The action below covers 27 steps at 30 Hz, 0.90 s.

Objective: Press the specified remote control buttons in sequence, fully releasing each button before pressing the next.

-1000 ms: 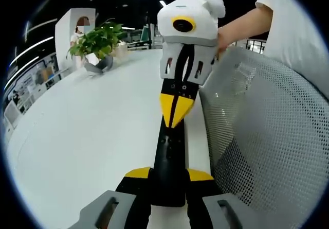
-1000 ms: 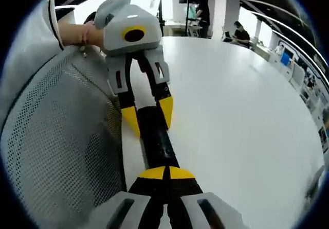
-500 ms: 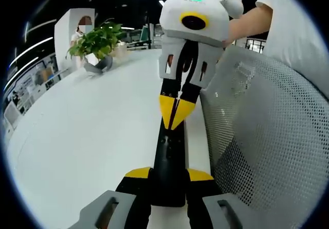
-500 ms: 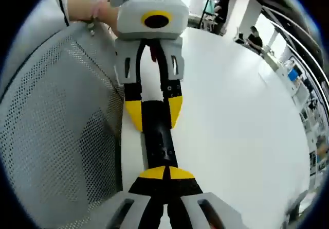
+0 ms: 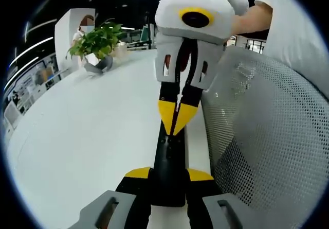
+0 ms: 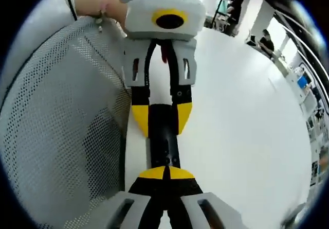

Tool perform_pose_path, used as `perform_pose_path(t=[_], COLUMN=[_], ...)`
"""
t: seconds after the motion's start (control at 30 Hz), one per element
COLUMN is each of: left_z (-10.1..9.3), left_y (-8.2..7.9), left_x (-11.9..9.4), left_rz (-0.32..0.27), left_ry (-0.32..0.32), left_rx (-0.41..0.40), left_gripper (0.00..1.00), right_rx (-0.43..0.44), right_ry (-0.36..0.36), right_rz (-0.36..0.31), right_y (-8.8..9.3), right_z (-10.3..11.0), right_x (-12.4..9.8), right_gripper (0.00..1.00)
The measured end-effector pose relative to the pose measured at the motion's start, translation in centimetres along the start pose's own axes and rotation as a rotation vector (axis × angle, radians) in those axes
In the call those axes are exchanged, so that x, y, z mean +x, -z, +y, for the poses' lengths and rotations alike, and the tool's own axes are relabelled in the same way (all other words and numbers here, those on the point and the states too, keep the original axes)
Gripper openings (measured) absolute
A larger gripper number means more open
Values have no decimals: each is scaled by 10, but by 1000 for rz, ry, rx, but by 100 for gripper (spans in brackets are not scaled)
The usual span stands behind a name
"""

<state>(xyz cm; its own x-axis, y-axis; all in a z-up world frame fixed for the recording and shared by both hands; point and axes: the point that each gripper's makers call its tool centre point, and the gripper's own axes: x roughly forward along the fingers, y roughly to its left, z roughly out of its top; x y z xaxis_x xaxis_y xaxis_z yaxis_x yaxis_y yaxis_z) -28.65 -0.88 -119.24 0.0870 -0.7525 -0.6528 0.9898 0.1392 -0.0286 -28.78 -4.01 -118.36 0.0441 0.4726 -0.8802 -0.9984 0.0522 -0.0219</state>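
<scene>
While my left gripper (image 5: 167,173) clamps the slim black plastic remote (image 5: 168,159) at lower centre, my right gripper (image 5: 176,123), jaws closed and empty, presses a button. Next, I judge, lift fully off.

A wide white table (image 5: 87,131) takes most of the left gripper view, and its top is bare and smooth. At its far end a green plant (image 5: 96,42) stands in a grey pot (image 5: 99,64) that looks tilted. Behind the plant there is a white pillar (image 5: 67,31), and a person (image 5: 84,25) stands near it. A grey mesh chair back (image 5: 267,136) rises along the right edge of the table. In the right gripper view the same mesh (image 6: 61,126) is on the left and the table (image 6: 241,131) on the right. Far behind, a seated person (image 6: 266,37) is visible beside bright windows (image 6: 280,28).
</scene>
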Motion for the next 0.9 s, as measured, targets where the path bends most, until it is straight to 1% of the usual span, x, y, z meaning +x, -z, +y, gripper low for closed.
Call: perform_pose_path(t=[0.07, 0.1, 0.13, 0.17, 0.2, 0.27, 0.3, 0.33, 0.37, 0.43, 0.47, 0.53, 0.63, 0.7, 0.83, 0.9], left_z=[0, 0, 0, 0, 0, 0, 0, 0, 0, 0, 0, 0, 0, -1, -1, -1], left_y=[0, 0, 0, 0, 0, 0, 0, 0, 0, 0, 0, 0, 0, 0, 0, 1], left_x=[0, 0, 0, 0, 0, 0, 0, 0, 0, 0, 0, 0, 0, 0, -1, -1], left_rz=[0, 0, 0, 0, 0, 1, 1, 1, 2, 2, 3, 3, 5, 9, 10, 11], left_ry=[0, 0, 1, 1, 1, 0, 0, 0, 1, 1, 0, 0, 2, 2, 2, 2], left_rx=[0, -1, -1, -1, -1, -1, -1, -2, 2, 2, 2, 4, 5, 7, 6, 5], left_gripper=[24, 24, 24, 24, 24, 24, 24, 24, 24, 24, 24, 24, 24, 24, 24, 24], right_rx=[51, 93, 106, 150, 170, 134, 84, 71, 44, 61, 78, 52, 49, 37, 16, -19], right_ry=[4, 13, 18, 38, 53, 85, 108, 113, 102, 76, 34, 62, 58, 31, 4, 17], right_rz=[-14, -25, -30, -44, -54, -65, -66, -59, -46, -54, -63, -54, -44, -34, -13, 5], right_y=[0, 0, 0, -1, -1, -1, -1, -1, -2, -5, -7, -8, -7, -7, -9, -9], right_z=[-1, -2, -2, -3, -3, 0, -1, 1, 4, 8, 16, 13, 13, 15, 17, 19], right_x=[0, 0, 0, 0, 0, -1, -1, -1, -2, -1, 1, 2, 2, 2, 4, 7], right_gripper=[0, 0, 0, 0, 0, 0, 0, 0, 0, 0, 0, 0, 0, 0, 0, 0])
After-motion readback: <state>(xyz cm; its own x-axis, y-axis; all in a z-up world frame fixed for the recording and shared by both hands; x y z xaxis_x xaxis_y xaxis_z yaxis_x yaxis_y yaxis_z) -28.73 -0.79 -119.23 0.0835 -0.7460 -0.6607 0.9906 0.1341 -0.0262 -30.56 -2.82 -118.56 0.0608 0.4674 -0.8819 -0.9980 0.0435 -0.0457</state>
